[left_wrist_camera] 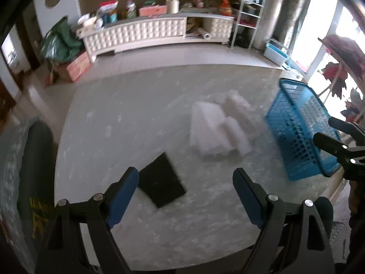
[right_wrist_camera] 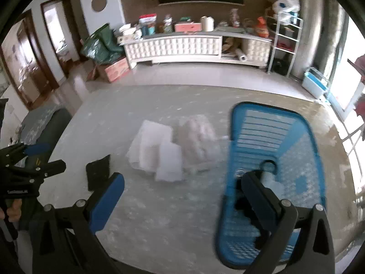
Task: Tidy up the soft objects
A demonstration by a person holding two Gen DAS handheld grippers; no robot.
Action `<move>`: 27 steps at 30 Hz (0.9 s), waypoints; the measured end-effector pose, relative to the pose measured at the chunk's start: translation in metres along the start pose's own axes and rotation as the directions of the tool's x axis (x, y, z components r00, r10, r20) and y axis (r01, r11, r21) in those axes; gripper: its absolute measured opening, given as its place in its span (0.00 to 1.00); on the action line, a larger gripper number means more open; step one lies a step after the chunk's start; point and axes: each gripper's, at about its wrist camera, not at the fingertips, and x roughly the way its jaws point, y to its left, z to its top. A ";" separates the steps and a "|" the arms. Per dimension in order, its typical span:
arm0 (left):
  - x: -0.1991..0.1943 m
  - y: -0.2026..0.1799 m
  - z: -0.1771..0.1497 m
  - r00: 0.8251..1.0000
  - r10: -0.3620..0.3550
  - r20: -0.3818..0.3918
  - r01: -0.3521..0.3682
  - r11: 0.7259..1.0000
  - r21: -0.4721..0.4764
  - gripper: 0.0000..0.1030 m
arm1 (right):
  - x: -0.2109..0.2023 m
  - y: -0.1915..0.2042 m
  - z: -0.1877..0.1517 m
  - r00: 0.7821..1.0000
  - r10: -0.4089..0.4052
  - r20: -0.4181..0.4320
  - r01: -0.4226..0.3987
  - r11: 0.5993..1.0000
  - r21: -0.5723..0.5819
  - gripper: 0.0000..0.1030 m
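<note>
A pile of white foam sheets (left_wrist_camera: 216,130) (right_wrist_camera: 157,153) lies mid-table. A black foam pad (left_wrist_camera: 160,180) (right_wrist_camera: 98,171) lies nearer the front edge, to the pile's left. A blue plastic basket (left_wrist_camera: 298,130) (right_wrist_camera: 271,178) stands at the right, with white and dark pieces inside it. My left gripper (left_wrist_camera: 186,194) hangs open above the table, its left finger just beside the black pad, nothing between its fingers. My right gripper (right_wrist_camera: 182,196) is open and empty, its right finger over the basket. Each gripper shows at the edge of the other's view.
The round marble table (left_wrist_camera: 136,118) is edged by a dark chair back (left_wrist_camera: 36,159) on the left. Beyond it are tiled floor, a white low cabinet (left_wrist_camera: 146,32) crowded with items, a cardboard box (left_wrist_camera: 77,66) and a metal rack (left_wrist_camera: 248,16).
</note>
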 end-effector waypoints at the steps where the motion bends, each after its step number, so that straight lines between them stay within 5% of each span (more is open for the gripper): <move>1: 0.003 0.010 -0.004 1.000 0.000 -0.011 0.000 1.000 -0.020 0.81 | 0.006 0.006 0.002 1.000 0.005 -0.011 -0.006 1.000 -0.018 1.00; 11: 0.052 0.077 -0.038 0.995 -0.002 -0.097 -0.014 0.987 -0.157 0.81 | 0.076 0.045 0.008 0.986 -0.039 -0.165 0.019 0.993 -0.119 1.00; 27: 0.133 0.083 -0.063 0.970 -0.078 -0.230 0.035 0.982 -0.185 0.81 | 0.152 0.036 -0.011 0.946 -0.173 -0.274 0.125 0.975 -0.183 0.91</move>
